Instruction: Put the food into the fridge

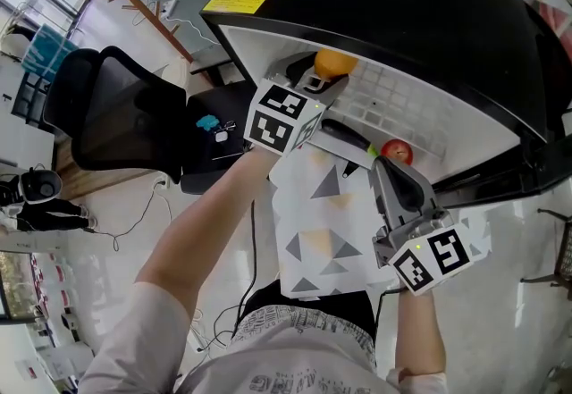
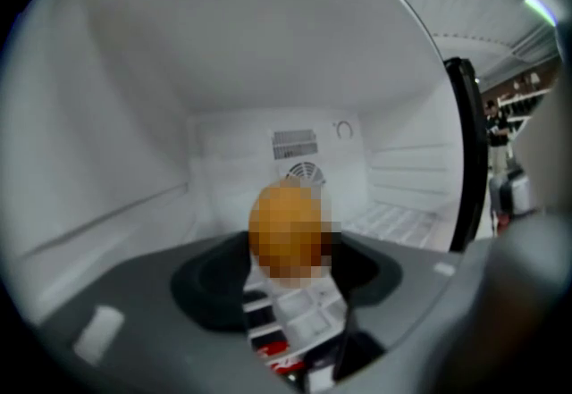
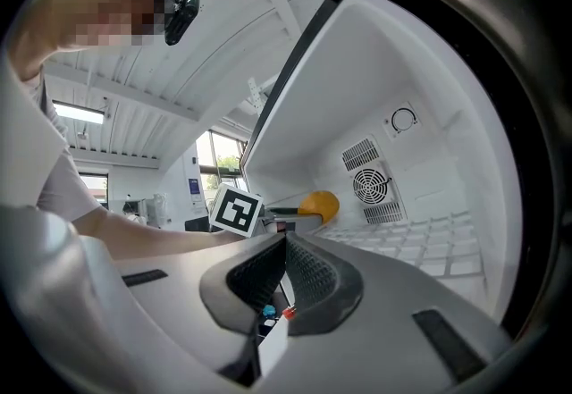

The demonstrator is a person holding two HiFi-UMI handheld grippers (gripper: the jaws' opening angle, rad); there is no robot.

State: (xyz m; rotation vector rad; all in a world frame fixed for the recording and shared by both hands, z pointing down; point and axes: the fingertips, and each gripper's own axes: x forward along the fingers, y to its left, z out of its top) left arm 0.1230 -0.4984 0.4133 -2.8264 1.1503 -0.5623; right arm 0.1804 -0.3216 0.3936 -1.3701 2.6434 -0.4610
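Orange fruit [image 2: 286,227] gripped in L tongs [image 2: 290,265] (inside fridge [image 2: 134,115]); R tongs [image 3: 287,240] clenched, empty.

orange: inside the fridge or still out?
Inside, not released. The orange sits within the fridge walls, ahead of the back-wall fan, clamped in the left gripper jaws. Whether it touches the shelf: cannot tell.
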